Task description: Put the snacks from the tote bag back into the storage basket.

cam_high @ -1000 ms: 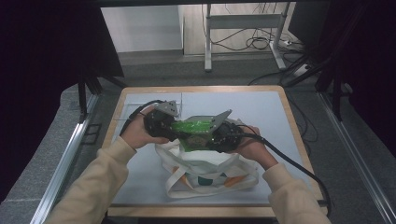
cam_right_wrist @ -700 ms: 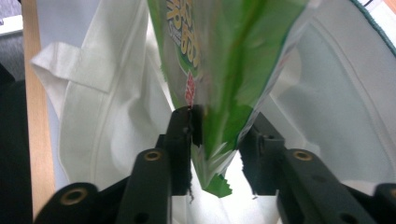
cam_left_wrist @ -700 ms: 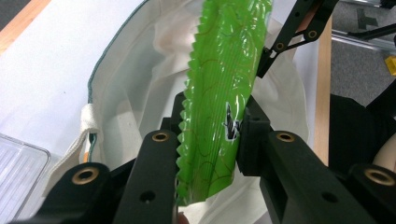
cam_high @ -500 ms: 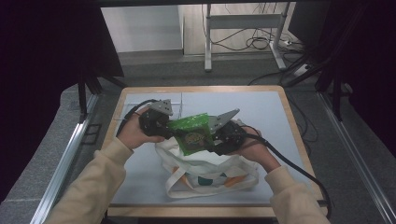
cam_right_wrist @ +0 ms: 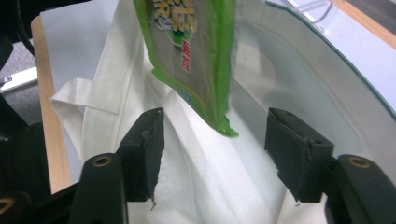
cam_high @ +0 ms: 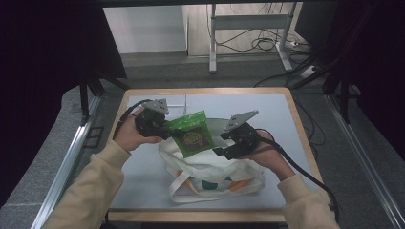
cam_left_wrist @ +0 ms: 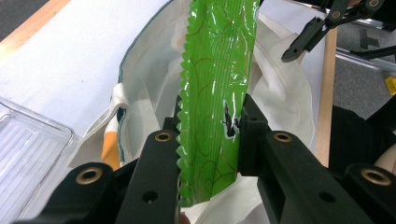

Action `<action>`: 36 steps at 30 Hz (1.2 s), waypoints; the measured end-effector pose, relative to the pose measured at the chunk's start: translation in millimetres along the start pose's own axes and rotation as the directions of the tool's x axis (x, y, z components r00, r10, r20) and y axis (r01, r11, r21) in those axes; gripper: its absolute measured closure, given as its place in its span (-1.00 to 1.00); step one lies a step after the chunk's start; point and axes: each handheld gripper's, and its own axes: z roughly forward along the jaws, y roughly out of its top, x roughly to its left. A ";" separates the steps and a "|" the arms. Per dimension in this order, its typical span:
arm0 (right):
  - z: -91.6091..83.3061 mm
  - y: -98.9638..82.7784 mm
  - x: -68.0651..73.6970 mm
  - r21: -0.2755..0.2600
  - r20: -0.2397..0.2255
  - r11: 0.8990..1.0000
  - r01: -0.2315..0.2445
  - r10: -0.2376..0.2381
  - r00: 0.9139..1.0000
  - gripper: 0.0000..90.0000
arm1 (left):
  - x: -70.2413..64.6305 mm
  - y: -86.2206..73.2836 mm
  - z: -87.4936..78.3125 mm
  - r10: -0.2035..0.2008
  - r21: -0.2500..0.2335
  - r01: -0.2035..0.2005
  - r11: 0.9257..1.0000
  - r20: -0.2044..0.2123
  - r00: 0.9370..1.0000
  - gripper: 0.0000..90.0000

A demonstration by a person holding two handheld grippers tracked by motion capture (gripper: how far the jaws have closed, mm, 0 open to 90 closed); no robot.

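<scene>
The right tool [cam_high: 224, 143] has just been opening: its jaws now stand apart with the green snack packet's [cam_high: 193, 135] corner hanging free between them, where a second ago both tools held it. The left tool [cam_high: 167, 132] alone stays clamped on the packet's edge, at nine o'clock of it. The packet hangs over the white tote bag's [cam_high: 210, 176] mouth at the bench's [cam_high: 143, 191] centre, so the handover looks done.
</scene>
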 end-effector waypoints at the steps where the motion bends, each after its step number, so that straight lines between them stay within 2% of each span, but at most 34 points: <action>1: -1.2 -0.8 -0.1 0.002 0.007 1.000 -0.008 0.008 1.000 -0.18 | 0.4 -0.4 -0.9 -0.003 0.002 0.003 1.000 0.000 1.000 0.67; 10: -15.6 -7.6 3.6 -0.021 0.028 0.998 -0.065 0.065 0.997 -0.22 | 3.7 -1.3 -10.4 -0.021 -0.028 0.021 0.999 -0.006 1.000 0.67; 22: -20.8 -17.3 8.9 -0.031 0.020 0.998 -0.059 0.059 0.998 -0.23 | 6.7 1.8 -26.0 -0.029 -0.060 0.028 0.998 -0.021 0.999 0.67; 36: -23.5 -19.4 9.1 -0.025 0.023 0.998 -0.053 0.054 0.998 -0.23 | 13.0 4.8 -38.6 -0.035 -0.067 0.032 0.997 -0.039 0.999 0.67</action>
